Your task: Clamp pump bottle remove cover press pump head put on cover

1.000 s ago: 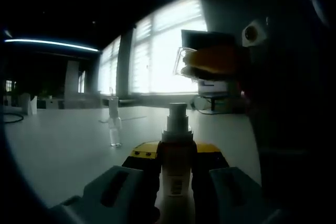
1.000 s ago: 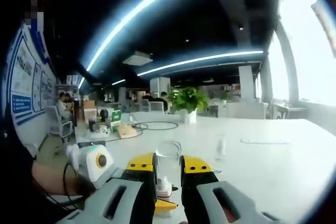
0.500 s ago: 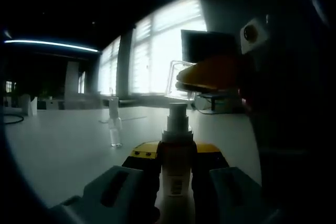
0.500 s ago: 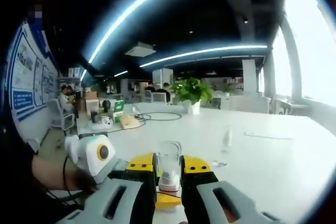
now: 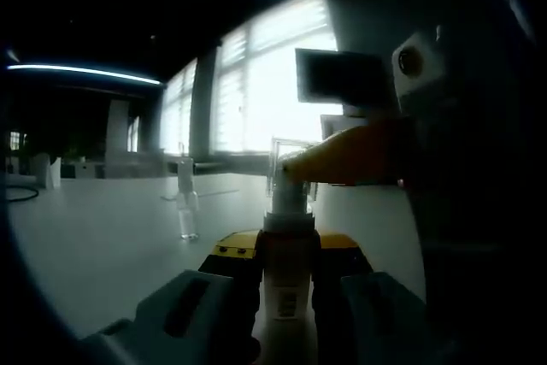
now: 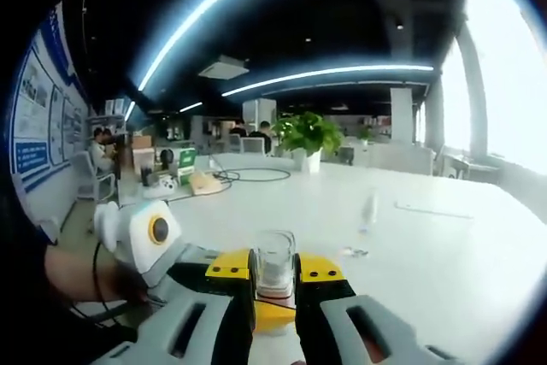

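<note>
My left gripper (image 5: pixel 289 252) is shut on a pale pump bottle (image 5: pixel 287 284) that stands upright between its jaws, its white pump head (image 5: pixel 288 203) on top. From the right, my right gripper (image 5: pixel 301 170) comes in with yellow jaws, shut on a clear plastic cover (image 5: pixel 291 160) that sits right at the top of the pump head. In the right gripper view, the clear cover (image 6: pixel 274 267) is pinched in my right gripper (image 6: pixel 274 273). Below it lies the left gripper (image 6: pixel 272 317), held by a hand (image 6: pixel 81 271).
A small clear bottle (image 5: pixel 186 208) stands farther off on the white table (image 5: pixel 102 237); it shows again as the small bottle (image 6: pixel 368 211). A potted plant (image 6: pixel 308 134) and desks with people lie at the far end. Bright windows (image 5: pixel 265 83) lie behind.
My right gripper has come down and leftward with the clear cover, from above the pump head to right on top of it. The left gripper and bottle have stayed still.
</note>
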`<state>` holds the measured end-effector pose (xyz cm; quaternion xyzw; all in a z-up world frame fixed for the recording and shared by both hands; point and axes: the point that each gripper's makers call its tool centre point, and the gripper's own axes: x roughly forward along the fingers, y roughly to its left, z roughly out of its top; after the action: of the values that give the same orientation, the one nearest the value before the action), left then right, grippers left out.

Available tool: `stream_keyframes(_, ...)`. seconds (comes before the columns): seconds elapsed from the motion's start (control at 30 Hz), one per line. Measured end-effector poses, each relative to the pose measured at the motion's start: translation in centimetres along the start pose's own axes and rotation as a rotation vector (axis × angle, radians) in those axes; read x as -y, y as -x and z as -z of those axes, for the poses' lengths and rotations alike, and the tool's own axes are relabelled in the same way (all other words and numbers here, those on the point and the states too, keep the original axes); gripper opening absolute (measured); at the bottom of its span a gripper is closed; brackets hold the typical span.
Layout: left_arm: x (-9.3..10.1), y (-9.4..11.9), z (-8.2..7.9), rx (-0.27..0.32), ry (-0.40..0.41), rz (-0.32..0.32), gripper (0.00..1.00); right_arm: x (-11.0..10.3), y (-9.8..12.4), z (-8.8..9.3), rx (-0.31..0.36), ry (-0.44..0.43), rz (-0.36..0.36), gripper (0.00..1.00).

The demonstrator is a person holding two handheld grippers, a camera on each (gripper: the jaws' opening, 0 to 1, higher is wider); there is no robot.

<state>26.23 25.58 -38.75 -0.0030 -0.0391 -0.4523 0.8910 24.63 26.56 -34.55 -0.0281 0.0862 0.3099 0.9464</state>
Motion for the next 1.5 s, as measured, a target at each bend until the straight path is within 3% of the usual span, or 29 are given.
stream_keyframes(0.43,-0.08,0.02,0.05,-0.001,0.002,-0.002,0.13,-0.04,0.16,0.32,0.009,0.009,0.040,0.12)
stream_keyframes(1.0,0.04,-0.02,0.07,-0.002,0.000,0.000,0.13,-0.01,0.21,0.25,0.052,0.019,0.021,0.13)
stream_keyframes(1.17,-0.03,-0.02,0.07,-0.003,0.001,-0.001,0.13,-0.38,0.24,0.14,0.077,-0.010,-0.011,0.23)
stream_keyframes(1.5,-0.15,-0.02,0.10,-0.003,0.000,-0.001,0.13,0.30,0.07,0.18,0.080,0.023,0.008,0.28)
